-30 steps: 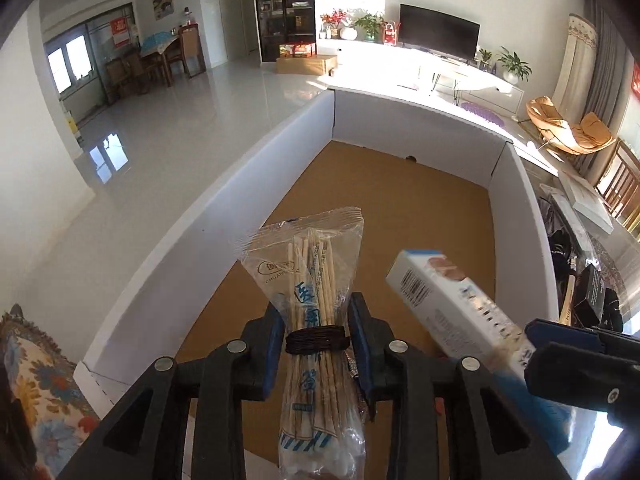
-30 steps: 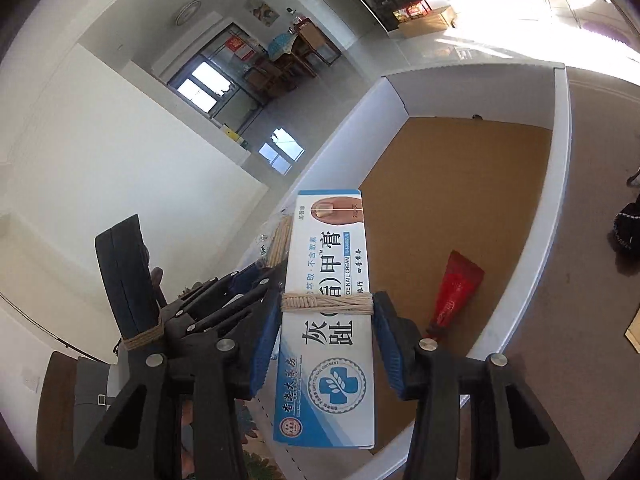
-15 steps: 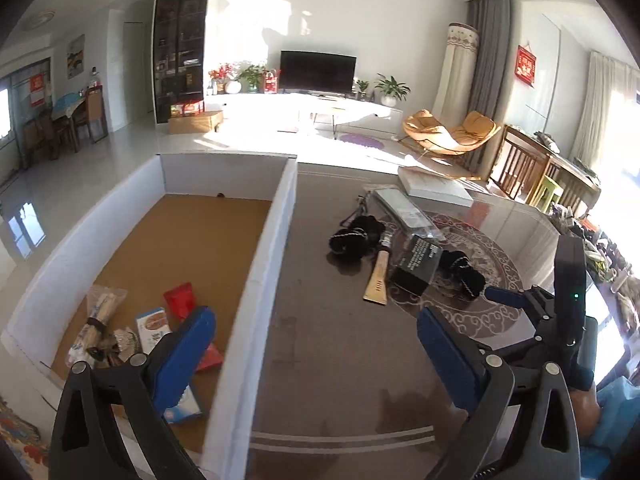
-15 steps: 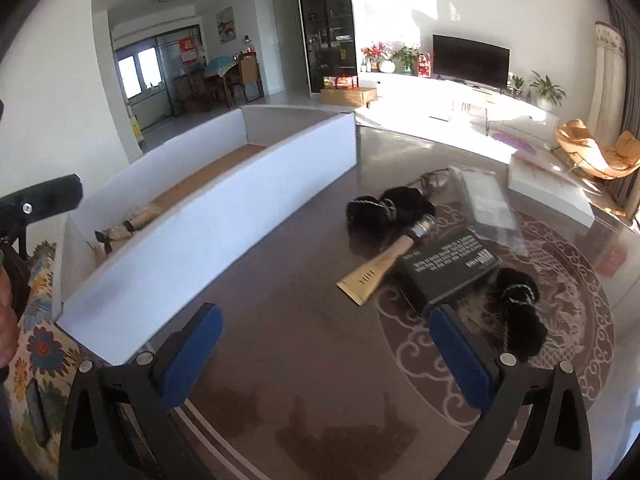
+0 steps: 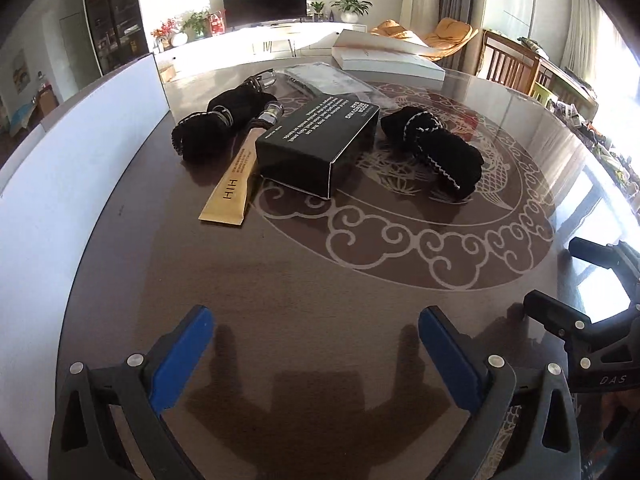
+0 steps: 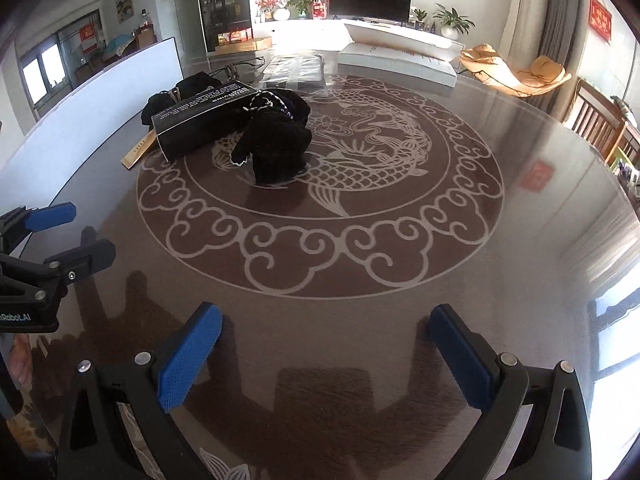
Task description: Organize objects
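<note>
On the round dark table lie a black box [image 5: 320, 144] [image 6: 200, 124], a tan tube [image 5: 240, 176] [image 6: 138, 152] partly under it, and two black cloth bundles, one at the left [image 5: 216, 120] [image 6: 180, 92], one at the right [image 5: 436, 152] [image 6: 276, 140]. A clear plastic packet [image 5: 328, 80] [image 6: 296, 68] lies behind them. My left gripper [image 5: 316, 344] hovers open and empty over bare table, well short of the box. My right gripper [image 6: 324, 340] is likewise open and empty, nearer the table's front. Each gripper shows at the edge of the other's view.
The white wall of a big box [image 5: 68, 184] [image 6: 100, 120] runs along the table's left side. A flat white box [image 5: 384, 58] [image 6: 400, 60] lies at the far edge. Wooden chairs [image 5: 512, 68] stand to the right; a TV unit is far behind.
Both grippers let go of their loads, the swab packet and the cream box, into the white box, opened wide, then swung right and down over the table toward the black items.
</note>
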Tool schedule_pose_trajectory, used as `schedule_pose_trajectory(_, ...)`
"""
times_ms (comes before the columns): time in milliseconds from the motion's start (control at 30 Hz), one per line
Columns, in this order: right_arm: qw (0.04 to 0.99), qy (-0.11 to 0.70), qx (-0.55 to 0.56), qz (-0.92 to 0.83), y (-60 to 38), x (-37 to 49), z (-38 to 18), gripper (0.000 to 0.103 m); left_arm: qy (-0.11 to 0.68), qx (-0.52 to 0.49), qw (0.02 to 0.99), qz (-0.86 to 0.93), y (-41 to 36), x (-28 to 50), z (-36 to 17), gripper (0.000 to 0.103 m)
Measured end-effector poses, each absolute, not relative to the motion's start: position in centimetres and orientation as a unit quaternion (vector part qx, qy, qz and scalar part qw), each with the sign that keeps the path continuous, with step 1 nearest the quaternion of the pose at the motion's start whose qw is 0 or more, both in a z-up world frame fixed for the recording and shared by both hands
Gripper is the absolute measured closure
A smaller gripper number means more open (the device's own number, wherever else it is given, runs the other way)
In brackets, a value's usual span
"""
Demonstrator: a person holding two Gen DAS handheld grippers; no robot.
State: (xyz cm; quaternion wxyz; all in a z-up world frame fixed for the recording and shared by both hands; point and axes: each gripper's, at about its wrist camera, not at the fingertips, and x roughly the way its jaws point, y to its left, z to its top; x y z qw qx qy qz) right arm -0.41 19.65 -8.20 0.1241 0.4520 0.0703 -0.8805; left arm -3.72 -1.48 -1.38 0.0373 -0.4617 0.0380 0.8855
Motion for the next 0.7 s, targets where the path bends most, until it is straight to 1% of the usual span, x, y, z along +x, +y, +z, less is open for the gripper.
schedule_pose_trajectory(33,0.124,0.07,0.452,-0.881,19.64,-0.51,-8.36,0.0,0.044,-0.464,0.042,0.884,-1.15,-3.99,-1.64,0.0)
schedule_pose_trajectory(67,0.124,0.07,0.451,-0.881,19.68,-0.53,-8.39,0.0,0.033,-0.462,0.052,0.885,-1.24,-4.06,-1.73,0.0)
schedule_pose_trajectory(700,0.123,0.071,0.451,-0.881,19.36,-0.48,-8.42,0.0,0.028,-0.456,0.049,0.888,-1.51,-3.91,-1.77,0.0)
